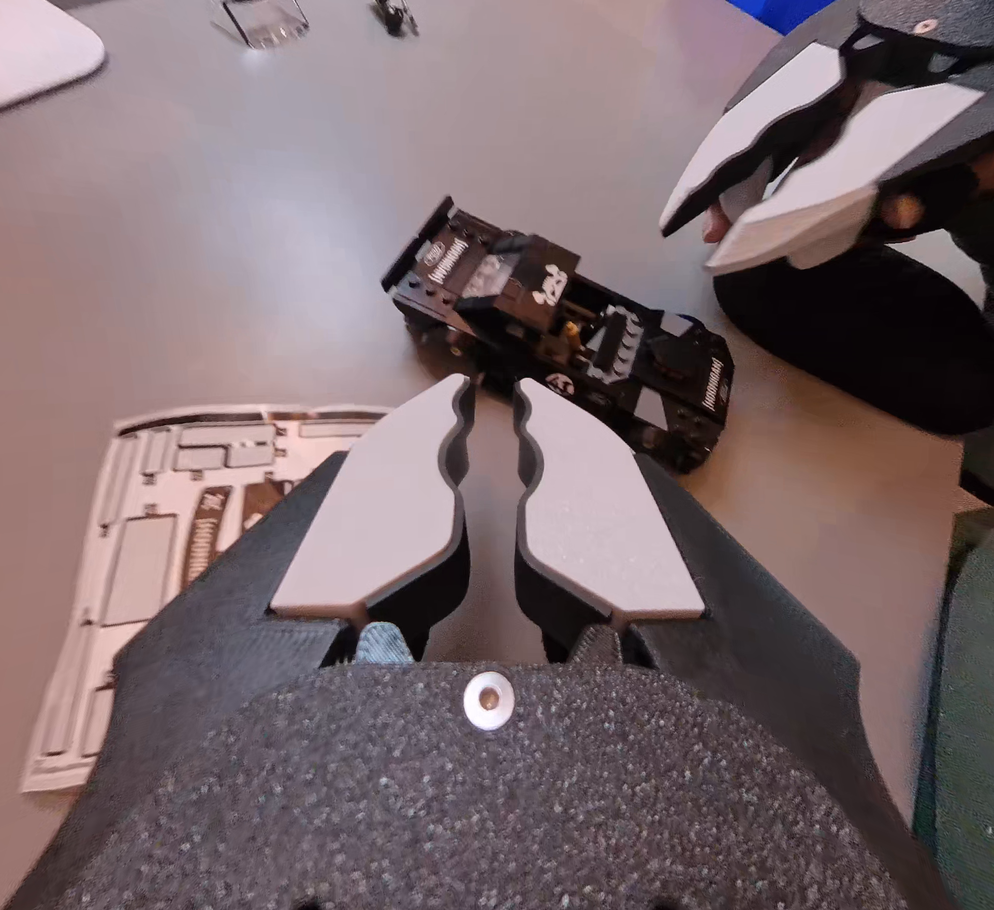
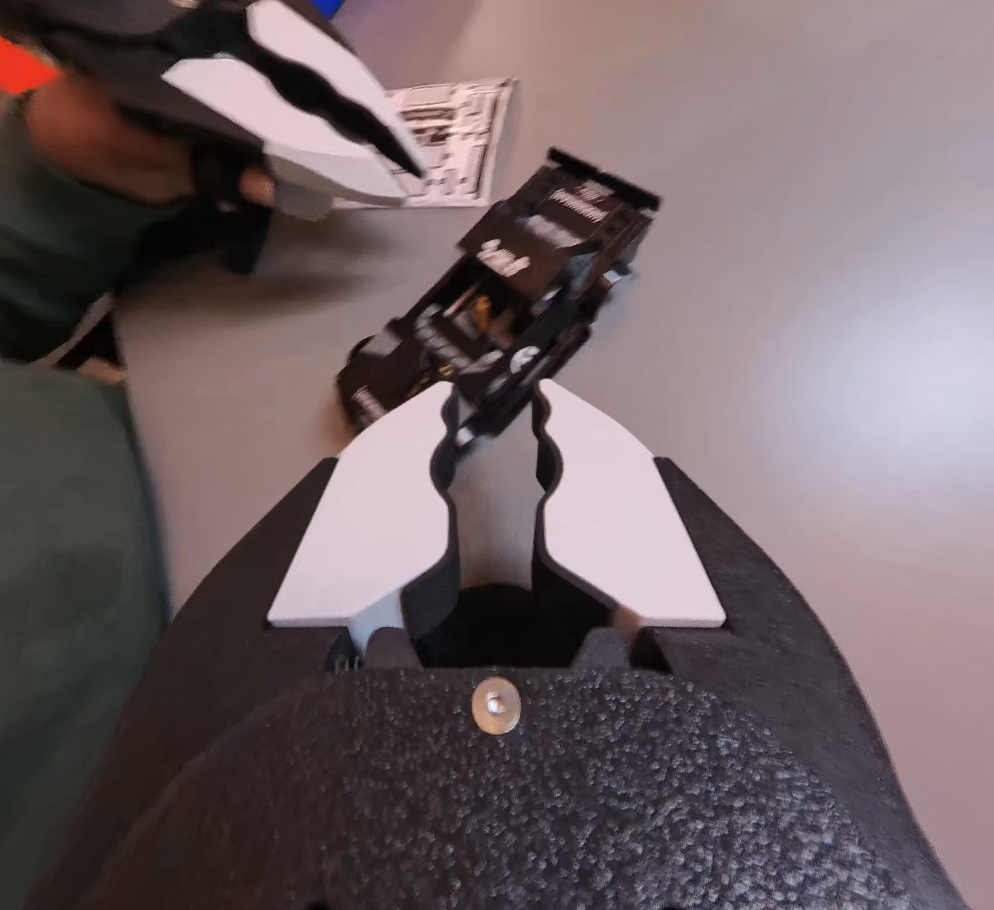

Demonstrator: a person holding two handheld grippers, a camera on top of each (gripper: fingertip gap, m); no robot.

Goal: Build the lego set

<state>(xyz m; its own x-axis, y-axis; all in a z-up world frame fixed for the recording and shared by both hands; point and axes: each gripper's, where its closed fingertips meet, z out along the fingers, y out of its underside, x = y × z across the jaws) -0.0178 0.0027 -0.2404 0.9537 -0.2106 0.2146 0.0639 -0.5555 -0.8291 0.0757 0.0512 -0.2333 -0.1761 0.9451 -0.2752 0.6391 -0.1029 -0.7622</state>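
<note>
Left wrist view: the left gripper (image 1: 494, 389) hangs low over the grey desk (image 1: 269, 239) with its jaws parted and nothing between them. The black lego car (image 1: 559, 335), partly built and with no wheels that I can see, sits on the desk just ahead of the fingertips and slightly to their right. Its long axis runs diagonally, from the spoiler end at upper left to the nose at lower right, so the jaws face its near flank more than either end. A sticker sheet (image 1: 156, 534) lies flat under and left of the gripper. Farther off on the desk rest a clear windscreen piece (image 1: 263, 15) and a small black part (image 1: 390, 5), well apart from the car. The right gripper (image 1: 694, 239) hovers up at the right, jaws parted and empty, clear of the car.

Right wrist view: the right gripper (image 2: 495, 389) points at the same car (image 2: 500, 303), whose near side overlaps the gap between the parted jaws; the blur hides whether anything touches, and the other view suggests it does not. From here the car stretches away up and to the right. The left gripper (image 2: 409, 185) shows at upper left above the sticker sheet (image 2: 457, 142).

Judging by both views, the left gripper is the nearer one, and squaring across the car's width looks like the deciding alignment.
</note>
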